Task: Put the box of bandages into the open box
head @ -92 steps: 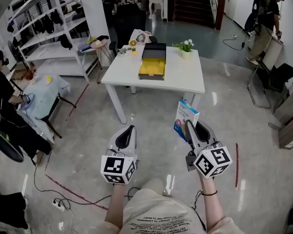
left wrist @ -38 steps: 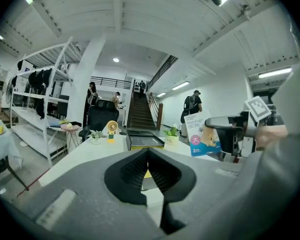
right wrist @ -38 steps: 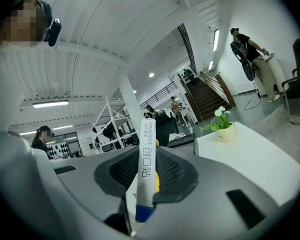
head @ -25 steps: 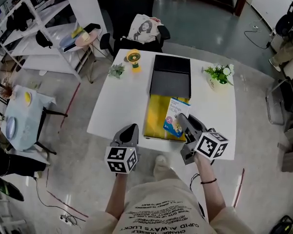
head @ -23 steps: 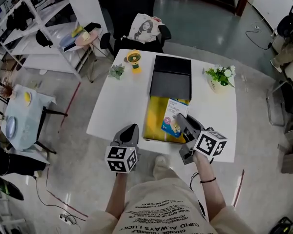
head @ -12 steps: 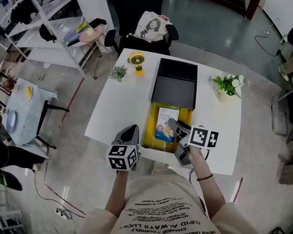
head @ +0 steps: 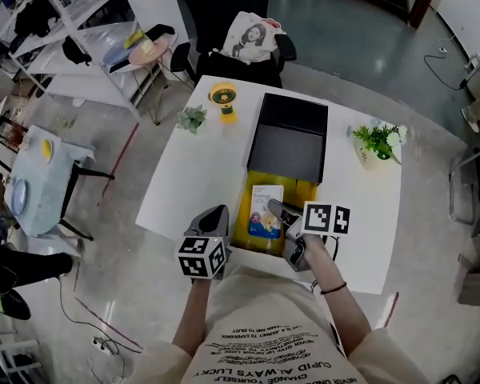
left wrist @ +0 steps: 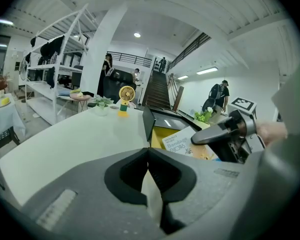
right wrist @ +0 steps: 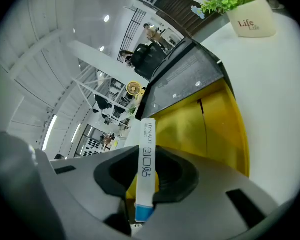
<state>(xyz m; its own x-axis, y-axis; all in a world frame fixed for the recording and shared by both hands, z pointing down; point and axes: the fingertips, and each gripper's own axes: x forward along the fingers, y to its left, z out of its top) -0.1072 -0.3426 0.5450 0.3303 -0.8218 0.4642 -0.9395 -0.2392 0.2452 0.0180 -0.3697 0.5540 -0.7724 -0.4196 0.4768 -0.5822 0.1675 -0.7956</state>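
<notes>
Over the worktop's (head: 200, 174) near edge: right tongs (head: 274, 209) clamped on the box of bandages (head: 263, 211), its thin edge between the pads, held over the yellow inside of the open box (head: 302, 190). Left tongs (head: 214, 215) together, empty, idle beside that box's near left corner.

Judgement: lower until the pack lies flat on the yellow floor, clear of the walls and the black lid (head: 289, 145), then release. No drop from height.

Versus a second ago: pack sits further left and lower over the box. Earlier still, it was carried well short of the worktop.
</notes>
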